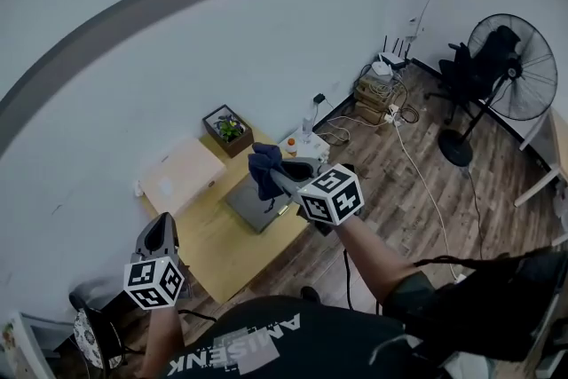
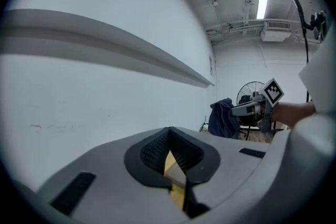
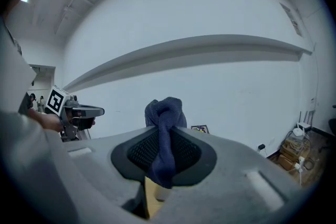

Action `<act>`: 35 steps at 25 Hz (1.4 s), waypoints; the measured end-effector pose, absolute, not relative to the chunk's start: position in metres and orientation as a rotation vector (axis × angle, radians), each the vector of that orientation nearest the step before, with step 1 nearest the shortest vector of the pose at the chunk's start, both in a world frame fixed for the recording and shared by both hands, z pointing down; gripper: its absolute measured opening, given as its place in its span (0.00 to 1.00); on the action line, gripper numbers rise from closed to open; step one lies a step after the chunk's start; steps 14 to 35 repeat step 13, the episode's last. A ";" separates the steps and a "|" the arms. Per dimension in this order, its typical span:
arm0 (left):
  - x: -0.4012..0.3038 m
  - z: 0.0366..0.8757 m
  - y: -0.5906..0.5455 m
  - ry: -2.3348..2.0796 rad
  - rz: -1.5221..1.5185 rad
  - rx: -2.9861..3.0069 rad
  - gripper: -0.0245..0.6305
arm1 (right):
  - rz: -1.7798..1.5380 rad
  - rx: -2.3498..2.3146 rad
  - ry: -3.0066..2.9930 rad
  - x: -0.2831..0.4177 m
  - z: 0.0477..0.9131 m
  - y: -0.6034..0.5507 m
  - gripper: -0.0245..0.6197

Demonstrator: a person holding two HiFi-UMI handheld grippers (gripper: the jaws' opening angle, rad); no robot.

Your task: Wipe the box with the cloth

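A pale wooden box (image 1: 182, 174) lies at the left end of a low wooden table (image 1: 222, 253), by the wall. My right gripper (image 1: 279, 179) is held high above the table's middle and is shut on a dark blue cloth (image 1: 264, 166), which bunches up past the jaws (image 3: 166, 113). The left gripper (image 1: 163, 225) hovers over the table's near left corner, apart from the box, jaws together with nothing between them (image 2: 169, 136). The left gripper view shows the cloth (image 2: 222, 119) hanging from the right gripper (image 2: 242, 109).
A flat grey slab (image 1: 253, 204) lies mid-table under the cloth. A small planter box (image 1: 228, 130) stands at the table's far end beside a white stand (image 1: 306, 138). A standing fan (image 1: 510, 67), a chair, cables and cartons occupy the wooden floor to the right.
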State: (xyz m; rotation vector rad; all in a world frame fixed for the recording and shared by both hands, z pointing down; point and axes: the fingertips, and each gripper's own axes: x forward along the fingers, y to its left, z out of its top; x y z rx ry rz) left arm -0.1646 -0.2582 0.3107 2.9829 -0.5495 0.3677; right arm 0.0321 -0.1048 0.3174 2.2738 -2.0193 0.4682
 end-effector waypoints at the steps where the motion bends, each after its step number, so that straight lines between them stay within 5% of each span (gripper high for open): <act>1: -0.165 0.310 -0.258 -0.556 0.361 2.984 0.04 | 0.461 2.275 -2.021 0.033 0.315 -0.104 0.14; 35: -0.164 0.310 -0.263 -0.593 0.347 2.988 0.04 | 0.487 2.277 -2.011 0.034 0.323 -0.110 0.14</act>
